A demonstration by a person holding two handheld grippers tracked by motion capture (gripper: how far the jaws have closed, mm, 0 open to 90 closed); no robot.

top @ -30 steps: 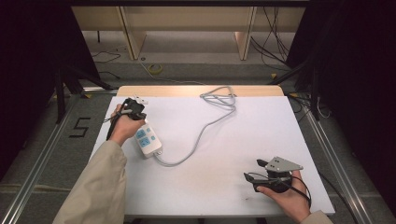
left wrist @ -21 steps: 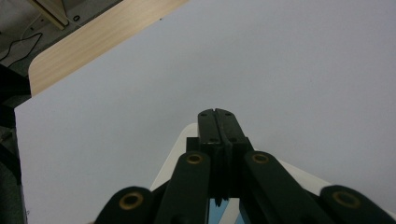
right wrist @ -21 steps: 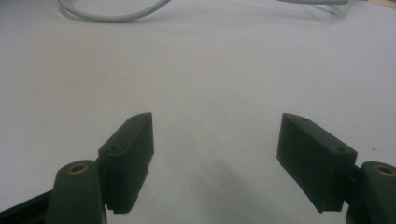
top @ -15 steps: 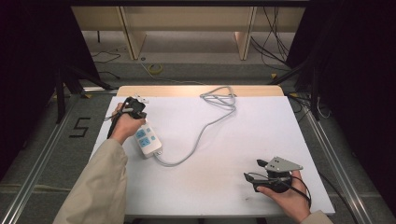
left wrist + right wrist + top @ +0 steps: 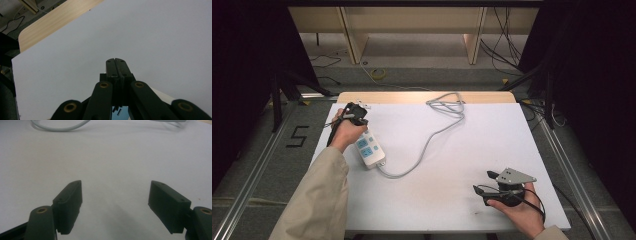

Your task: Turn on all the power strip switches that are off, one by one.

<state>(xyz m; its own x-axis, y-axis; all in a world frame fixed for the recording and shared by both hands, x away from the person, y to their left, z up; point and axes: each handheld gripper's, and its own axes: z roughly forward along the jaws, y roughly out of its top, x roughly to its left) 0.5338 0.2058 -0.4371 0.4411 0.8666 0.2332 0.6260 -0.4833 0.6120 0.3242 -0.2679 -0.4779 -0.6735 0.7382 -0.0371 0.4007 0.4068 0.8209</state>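
A white power strip (image 5: 370,150) with blue sockets lies near the table's left edge, and its grey cable (image 5: 432,134) runs off to a loose coil at the back. My left gripper (image 5: 357,111) hovers at the strip's far end, held in a hand with a beige sleeve. In the left gripper view my left gripper (image 5: 116,62) has its jaws pressed together with nothing between them, and a bit of blue socket (image 5: 120,110) shows underneath. My right gripper (image 5: 482,183) rests near the front right, pointing left. Seen from its own camera, my right gripper (image 5: 115,202) is wide open over bare white surface.
The white table top (image 5: 472,150) has a wooden strip (image 5: 412,96) along its far edge. A bend of the grey cable (image 5: 60,128) lies well ahead of the right jaws. Metal rails and dark floor flank the table.
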